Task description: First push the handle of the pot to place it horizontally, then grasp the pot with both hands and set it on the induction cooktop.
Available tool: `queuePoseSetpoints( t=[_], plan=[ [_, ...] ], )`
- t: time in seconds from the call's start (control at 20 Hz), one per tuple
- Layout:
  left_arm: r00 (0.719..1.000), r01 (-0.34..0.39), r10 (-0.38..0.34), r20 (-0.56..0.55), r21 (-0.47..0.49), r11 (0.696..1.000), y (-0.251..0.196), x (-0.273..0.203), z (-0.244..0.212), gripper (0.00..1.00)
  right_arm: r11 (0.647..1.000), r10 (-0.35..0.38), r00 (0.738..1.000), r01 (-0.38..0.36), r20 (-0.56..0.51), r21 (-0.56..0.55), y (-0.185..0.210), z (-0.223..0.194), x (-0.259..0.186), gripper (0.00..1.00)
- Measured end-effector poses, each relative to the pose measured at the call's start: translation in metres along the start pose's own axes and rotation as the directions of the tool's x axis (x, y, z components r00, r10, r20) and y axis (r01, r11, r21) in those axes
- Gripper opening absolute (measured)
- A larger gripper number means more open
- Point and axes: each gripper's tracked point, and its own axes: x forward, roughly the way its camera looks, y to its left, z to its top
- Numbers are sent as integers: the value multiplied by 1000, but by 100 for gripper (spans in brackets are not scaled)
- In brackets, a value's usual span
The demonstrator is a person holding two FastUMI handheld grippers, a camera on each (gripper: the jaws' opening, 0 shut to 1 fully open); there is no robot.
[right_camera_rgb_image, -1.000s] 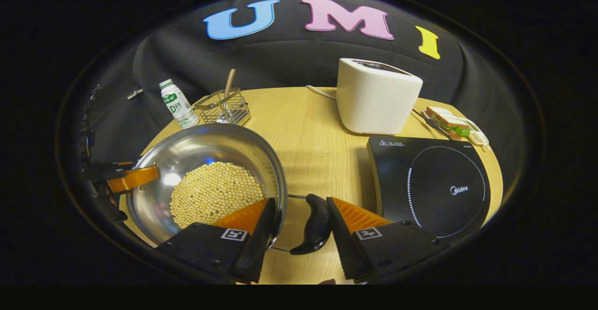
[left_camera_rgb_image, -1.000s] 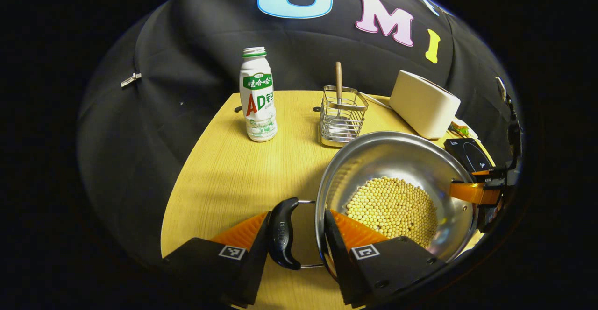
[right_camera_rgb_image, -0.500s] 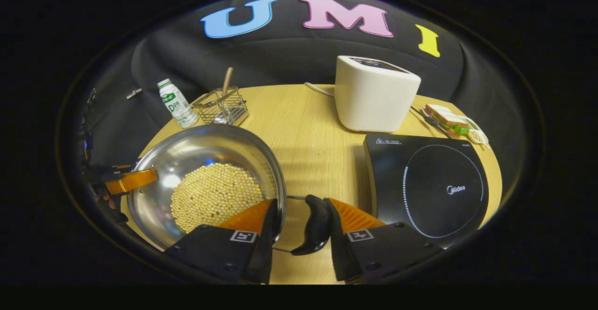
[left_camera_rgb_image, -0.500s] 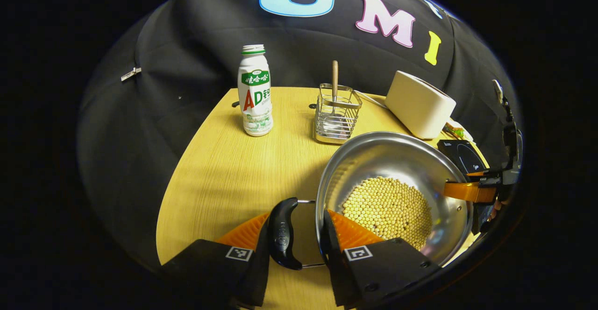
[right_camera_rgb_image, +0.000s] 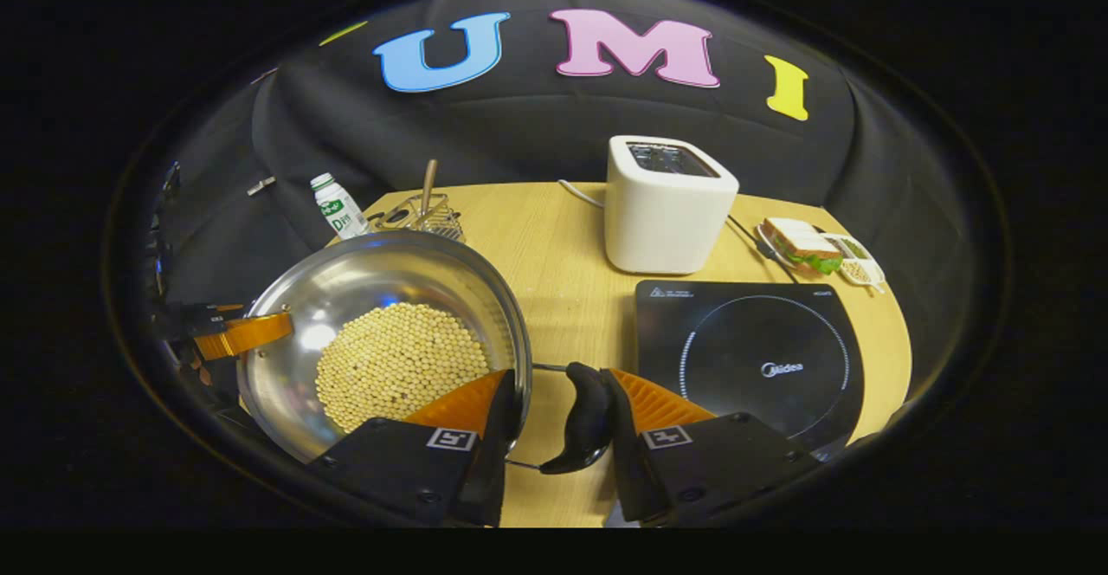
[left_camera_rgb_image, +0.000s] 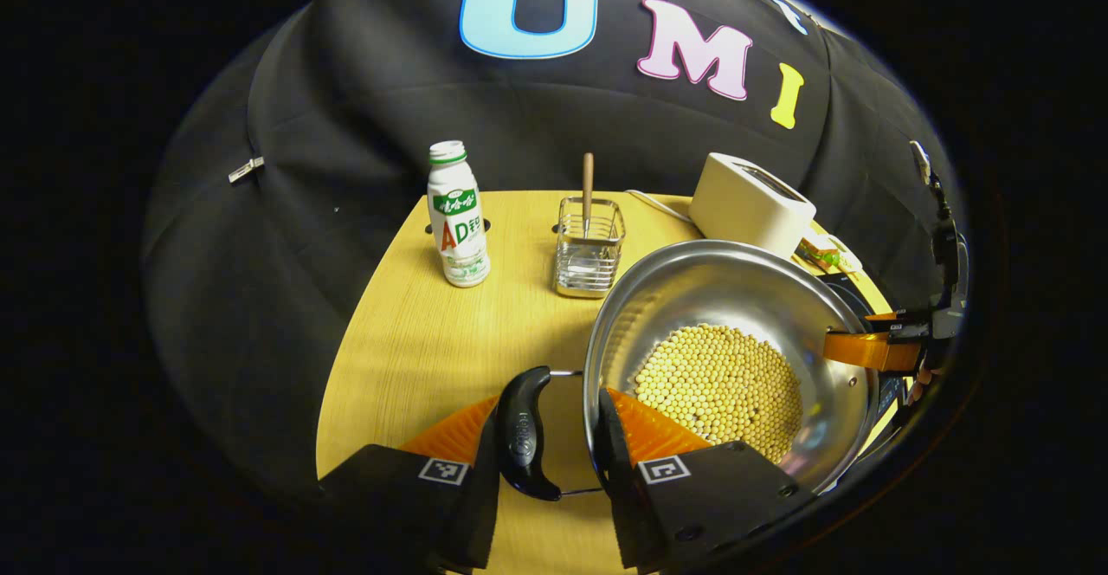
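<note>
A: Left gripper view, entry. The left gripper (left_camera_rgb_image: pixel 547 436) is pinched on the pot's near handle (left_camera_rgb_image: pixel 522 445): one finger lies against the outer side of the black grip, the other sits inside the pot (left_camera_rgb_image: pixel 731 358) against its wall, so rim and handle are clamped between them.

B: Where is the pot?

A: Over the right part of the wooden table (left_camera_rgb_image: pixel 415 341), steel, with a bed of soybeans (left_camera_rgb_image: pixel 718 384) on its bottom. Whether its base touches the table I cannot tell. At its far rim the other gripper's finger (left_camera_rgb_image: pixel 866 352) reaches in. Behind stand a drink bottle (left_camera_rgb_image: pixel 457 216), a wire rack (left_camera_rgb_image: pixel 590 250) with a wooden-handled utensil upright in it, and a white toaster (left_camera_rgb_image: pixel 750 203).

B: Right gripper view?

A: The right gripper (right_camera_rgb_image: pixel 558 415) is likewise clamped: one finger inside the pot (right_camera_rgb_image: pixel 385 332) at the wall, the other pressed on the outer side of the black handle (right_camera_rgb_image: pixel 590 428). The induction cooktop (right_camera_rgb_image: pixel 753 367) lies to the right of the pot, apart from it, in front of the toaster (right_camera_rgb_image: pixel 668 203). A sandwich (right_camera_rgb_image: pixel 805 244) sits beyond the cooktop. Bottle (right_camera_rgb_image: pixel 339 208) and rack (right_camera_rgb_image: pixel 420 216) show behind the pot's rim.
</note>
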Motion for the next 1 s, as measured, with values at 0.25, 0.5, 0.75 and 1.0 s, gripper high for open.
queuePoseSetpoints(
  t=[0.25,0.5,0.75,1.0],
  plan=[
    [1000,8,-8,2,-5,1000,-41,-12,15,57,1000,-5,1000,5,10,-11,-38,13,-23,54],
    [1000,20,-20,11,-5,1000,-87,-17,29,57,1000,-14,1000,14,26,-1,-83,22,-41,54],
    [1000,28,-28,11,5,1000,-136,-18,38,56,1000,-22,999,21,29,20,-131,24,-54,54],
    [999,34,-34,14,13,999,-187,-13,49,57,999,-26,999,25,34,35,-180,28,-59,54]
  ],
)
